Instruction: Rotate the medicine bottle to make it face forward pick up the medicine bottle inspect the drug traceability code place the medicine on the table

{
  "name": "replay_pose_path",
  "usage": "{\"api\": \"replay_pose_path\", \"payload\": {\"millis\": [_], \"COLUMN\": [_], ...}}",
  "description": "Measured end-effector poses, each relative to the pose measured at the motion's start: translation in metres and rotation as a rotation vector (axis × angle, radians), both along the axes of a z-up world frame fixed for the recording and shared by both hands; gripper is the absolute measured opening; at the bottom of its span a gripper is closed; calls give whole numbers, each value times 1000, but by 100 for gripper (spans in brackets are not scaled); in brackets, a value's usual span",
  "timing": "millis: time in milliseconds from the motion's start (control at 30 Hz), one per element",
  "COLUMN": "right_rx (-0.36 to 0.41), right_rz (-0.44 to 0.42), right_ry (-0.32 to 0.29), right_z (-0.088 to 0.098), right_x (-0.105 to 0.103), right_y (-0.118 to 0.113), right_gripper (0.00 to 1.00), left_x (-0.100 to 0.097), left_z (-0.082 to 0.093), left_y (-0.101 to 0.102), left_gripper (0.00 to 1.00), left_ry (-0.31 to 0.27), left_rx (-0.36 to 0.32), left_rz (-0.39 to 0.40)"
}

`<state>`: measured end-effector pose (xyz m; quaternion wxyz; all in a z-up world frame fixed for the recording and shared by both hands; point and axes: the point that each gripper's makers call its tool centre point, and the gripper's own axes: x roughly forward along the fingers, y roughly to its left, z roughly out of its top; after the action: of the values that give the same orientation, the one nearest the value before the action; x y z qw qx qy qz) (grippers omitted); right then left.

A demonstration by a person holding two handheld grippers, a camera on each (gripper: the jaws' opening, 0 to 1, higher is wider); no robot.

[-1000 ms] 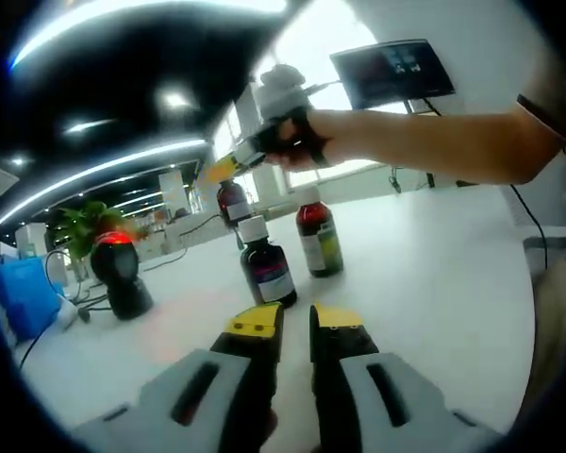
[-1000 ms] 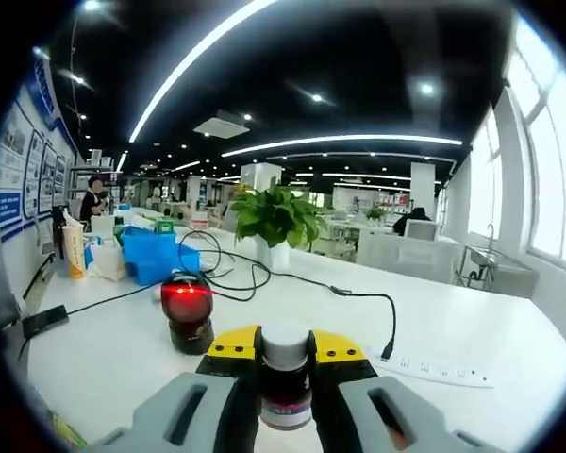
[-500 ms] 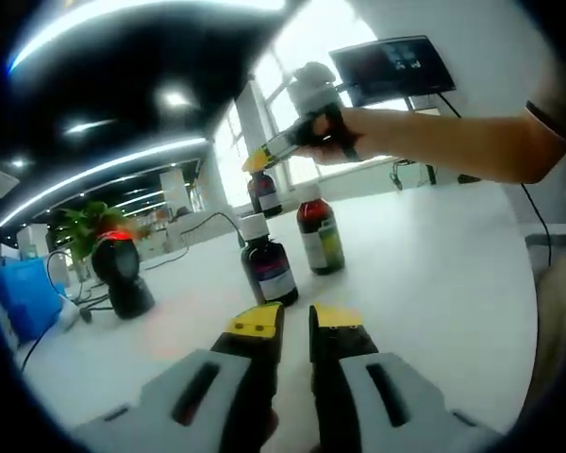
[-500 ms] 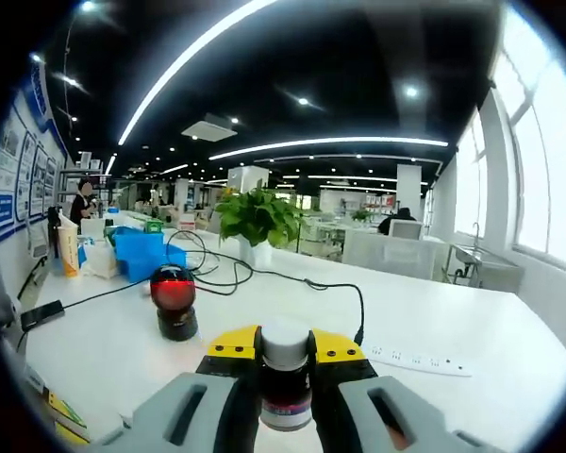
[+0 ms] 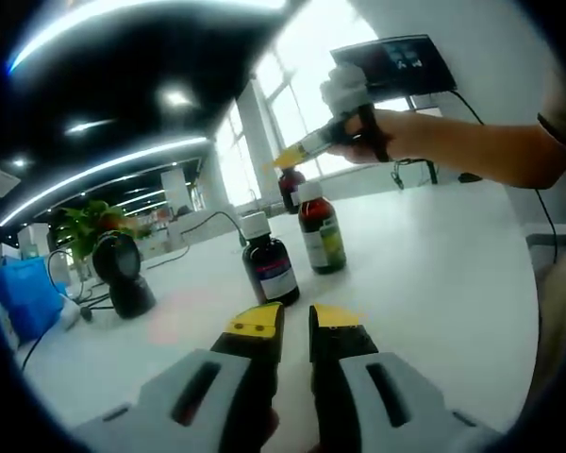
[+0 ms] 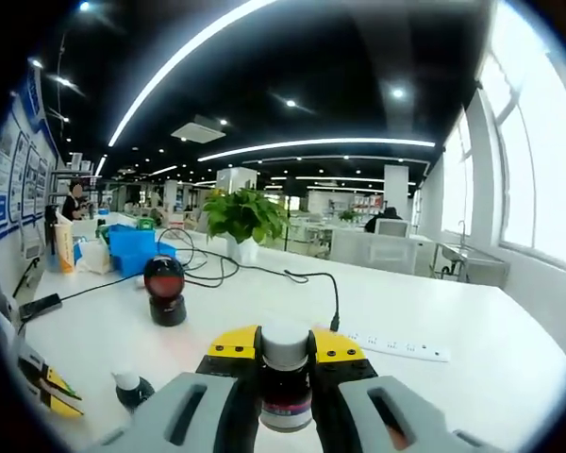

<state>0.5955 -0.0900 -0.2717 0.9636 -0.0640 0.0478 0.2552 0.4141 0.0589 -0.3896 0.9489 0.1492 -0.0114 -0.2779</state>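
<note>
r tongs (image 6: 285,351) clamp the dark brown white-capped medicine bottle (image 6: 285,382) aloft, i reckon for placing; l tongs (image 5: 296,324) nearly closed, empty.

white table (image 5: 434,274), two medicine bottles (image 5: 269,269), scanner (image 5: 123,274), power strip (image 6: 396,345)

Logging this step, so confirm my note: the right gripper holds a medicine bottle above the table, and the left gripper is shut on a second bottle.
One part is wrong. The left gripper holds nothing: in the left gripper view its jaws stand nearly closed and empty, short of the white-capped bottle standing on the table. The right gripper does hold a medicine bottle above the table.
</note>
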Motion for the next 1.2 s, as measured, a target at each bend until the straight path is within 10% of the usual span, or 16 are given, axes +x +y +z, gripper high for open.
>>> {"api": "replay_pose_path", "payload": {"millis": [1200], "right_rx": [19], "right_rz": [-62], "right_ry": [44], "right_z": [-43], "right_x": [-55], "right_y": [-51], "right_gripper": [15], "left_x": [1], "left_z": [0], "left_y": [-1], "left_gripper": [3], "left_ry": [-5], "left_rx": [10], "left_rz": [-1]}}
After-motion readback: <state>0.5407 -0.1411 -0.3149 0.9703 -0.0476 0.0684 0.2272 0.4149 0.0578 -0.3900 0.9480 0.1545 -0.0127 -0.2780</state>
